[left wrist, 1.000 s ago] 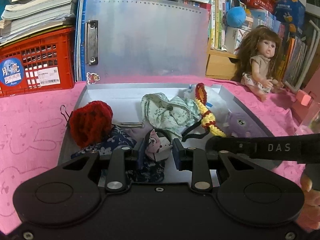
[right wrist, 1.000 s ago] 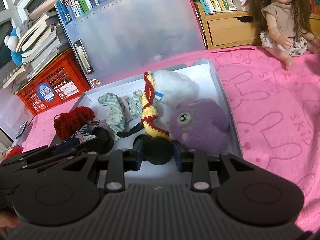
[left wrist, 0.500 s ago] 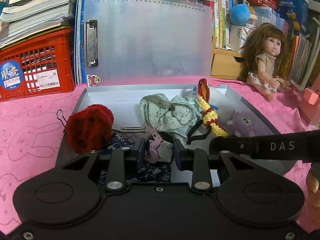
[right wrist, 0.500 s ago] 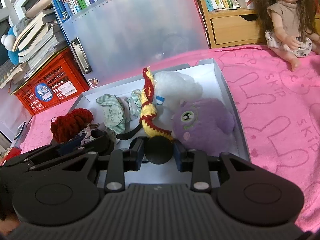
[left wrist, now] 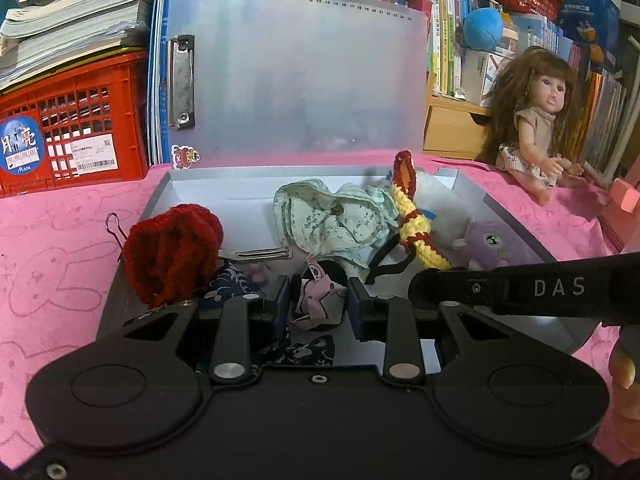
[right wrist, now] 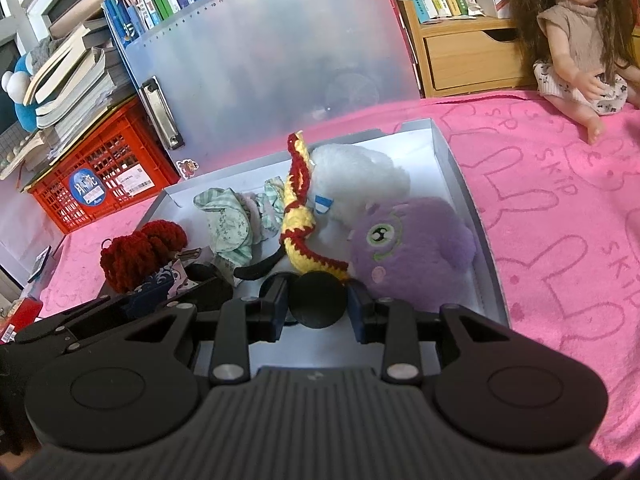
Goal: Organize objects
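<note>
Left hand-held gripper [left wrist: 318, 304] angles down over the near end of the grey box [left wrist: 208, 184], jaws narrow and pinching a pink patterned cloth [left wrist: 316, 300] at lower centre of frame. Right hand-held gripper [right wrist: 318, 304] tilts down likewise, jaws narrow around a black round piece [right wrist: 317, 300] just beside the purple plush [right wrist: 412, 248], and there a fingertip [left wrist: 622, 368] peeks in at the right edge.

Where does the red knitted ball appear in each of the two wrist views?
Left wrist: the red knitted ball lies left of centre, at the box's left edge.
Right wrist: the ball lies far left, beyond the left gripper's body.
Shared landmark: the yellow-and-red crochet strip.
</note>
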